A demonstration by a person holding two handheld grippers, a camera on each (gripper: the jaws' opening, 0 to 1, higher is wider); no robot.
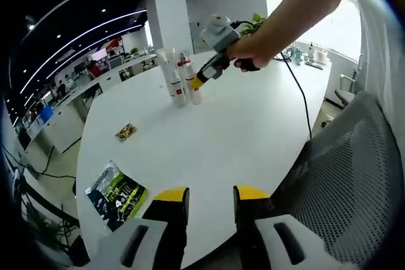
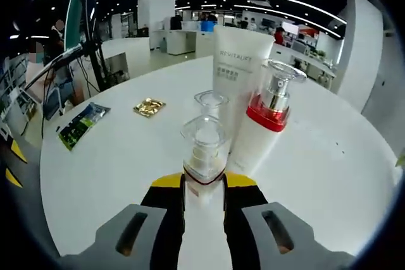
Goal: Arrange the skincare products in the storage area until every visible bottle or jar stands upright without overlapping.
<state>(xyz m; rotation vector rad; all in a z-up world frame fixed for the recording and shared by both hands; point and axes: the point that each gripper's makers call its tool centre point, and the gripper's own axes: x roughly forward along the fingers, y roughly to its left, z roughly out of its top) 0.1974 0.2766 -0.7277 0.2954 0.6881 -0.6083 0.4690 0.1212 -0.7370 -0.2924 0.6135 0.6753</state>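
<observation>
The round white bench (image 1: 240, 124) carries everything, with an open office of desks and ceiling lights behind it. In the left gripper view a grey mesh chair (image 1: 354, 181) stands at the bench's near right edge, and a black cable (image 1: 302, 93) trails across the top toward the far right.

The skincare products stand upright in a tight cluster toward the far side of the bench. Tallest is a white tube (image 2: 239, 74) lettered REVITALIFT. Just right of it in the right gripper view is a white pump bottle with a red collar and clear cap (image 2: 269, 115). In front of the tube is a smaller clear-capped bottle (image 2: 211, 105), its body hidden. Nearest is a white bottle with a clear cap and thin red band (image 2: 204, 156).

The right tool (image 2: 204, 184) has its yellow-tipped jaws closed against both sides of that nearest bottle, just below the cap; in the left gripper view a person's hand (image 1: 253, 52) holds this tool at the cluster.

The left tool (image 1: 211, 199) hangs over the near edge with jaws parted and nothing between them.

A dark green sachet (image 1: 116, 195) lies flat near the left edge, and a small gold packet (image 1: 126, 132) lies further in, well apart from the bottles.
</observation>
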